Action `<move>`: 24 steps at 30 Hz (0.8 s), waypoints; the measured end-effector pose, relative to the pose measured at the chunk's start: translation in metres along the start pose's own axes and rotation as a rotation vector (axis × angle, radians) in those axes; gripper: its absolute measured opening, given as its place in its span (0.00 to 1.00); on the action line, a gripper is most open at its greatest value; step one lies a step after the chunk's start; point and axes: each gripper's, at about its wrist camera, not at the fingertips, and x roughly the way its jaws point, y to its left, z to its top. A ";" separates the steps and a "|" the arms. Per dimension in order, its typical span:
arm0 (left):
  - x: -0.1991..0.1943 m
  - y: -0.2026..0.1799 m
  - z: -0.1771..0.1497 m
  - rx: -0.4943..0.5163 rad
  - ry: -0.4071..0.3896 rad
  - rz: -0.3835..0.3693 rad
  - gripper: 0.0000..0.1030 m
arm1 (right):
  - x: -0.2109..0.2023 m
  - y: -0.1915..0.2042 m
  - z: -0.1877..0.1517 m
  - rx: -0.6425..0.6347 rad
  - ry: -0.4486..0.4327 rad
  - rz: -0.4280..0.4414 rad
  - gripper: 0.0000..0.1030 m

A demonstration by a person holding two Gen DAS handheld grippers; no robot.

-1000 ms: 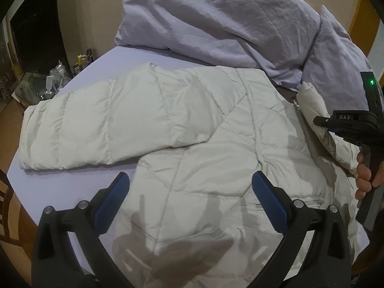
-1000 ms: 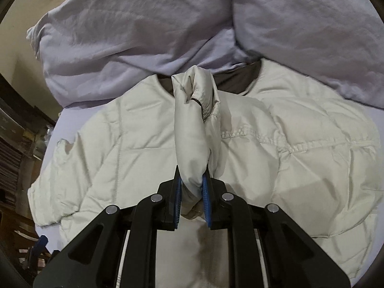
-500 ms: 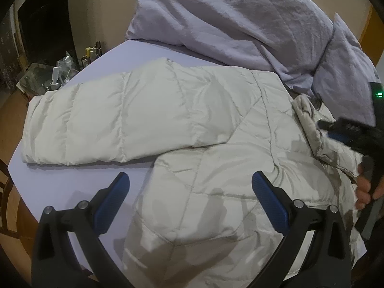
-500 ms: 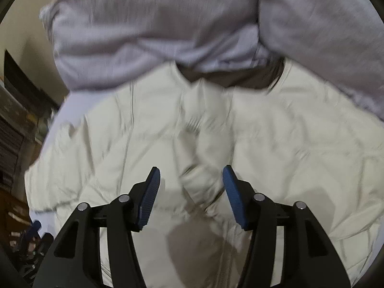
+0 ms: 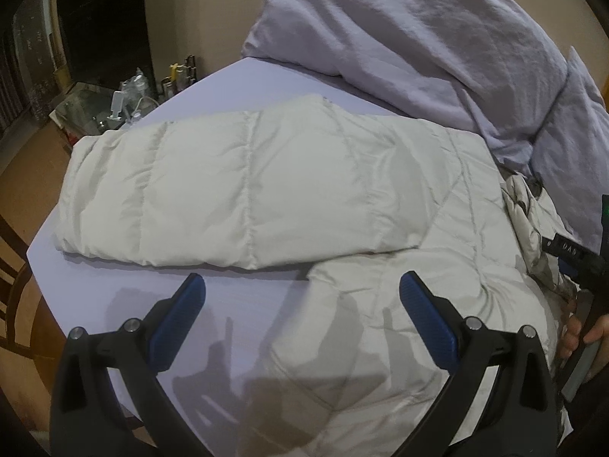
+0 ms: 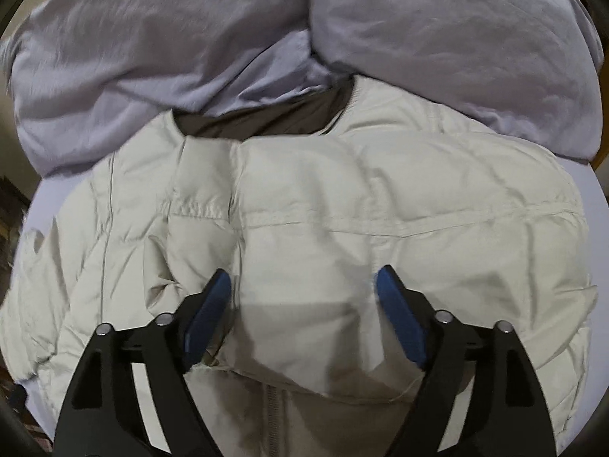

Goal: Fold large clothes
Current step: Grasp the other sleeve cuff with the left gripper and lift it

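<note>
A cream quilted puffer jacket (image 5: 399, 285) lies on a lilac bed sheet (image 5: 236, 83). One sleeve (image 5: 228, 198) stretches out flat to the left in the left wrist view. My left gripper (image 5: 302, 297) is open and empty, hovering above the jacket's body just below that sleeve. In the right wrist view the other sleeve (image 6: 304, 247) lies folded across the jacket's front (image 6: 475, 266), below the dark collar lining (image 6: 266, 118). My right gripper (image 6: 302, 289) is open and empty just above that folded sleeve. It also shows at the right edge of the left wrist view (image 5: 571, 255).
A crumpled lilac duvet (image 5: 418, 45) is heaped behind the jacket; it also shows in the right wrist view (image 6: 228, 38). A glass side table with bottles (image 5: 121, 103) stands beyond the bed's left corner. A wooden chair (image 5: 11, 304) is at the left edge.
My right gripper opened and let go of the sleeve, which now lies flat across the jacket's front. My left gripper shifted left, toward the outstretched sleeve.
</note>
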 end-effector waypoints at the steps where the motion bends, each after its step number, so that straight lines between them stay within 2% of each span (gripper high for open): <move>1: 0.001 0.003 0.001 -0.004 0.000 0.008 0.98 | 0.003 0.003 -0.002 -0.011 0.001 -0.016 0.84; 4: 0.004 0.011 0.004 -0.022 0.001 0.022 0.98 | 0.016 0.012 -0.005 -0.058 -0.003 -0.059 0.87; 11: 0.008 0.044 0.017 -0.080 -0.005 0.073 0.98 | 0.017 0.011 -0.005 -0.076 0.015 -0.042 0.88; 15: 0.004 0.078 0.031 -0.134 -0.022 0.100 0.98 | 0.021 0.011 -0.004 -0.079 0.017 -0.032 0.88; 18: 0.002 0.109 0.041 -0.172 -0.037 0.150 0.98 | 0.020 0.012 -0.004 -0.075 0.018 -0.036 0.88; 24: 0.009 0.172 0.054 -0.275 -0.008 0.208 0.90 | 0.021 0.011 -0.004 -0.075 0.018 -0.034 0.88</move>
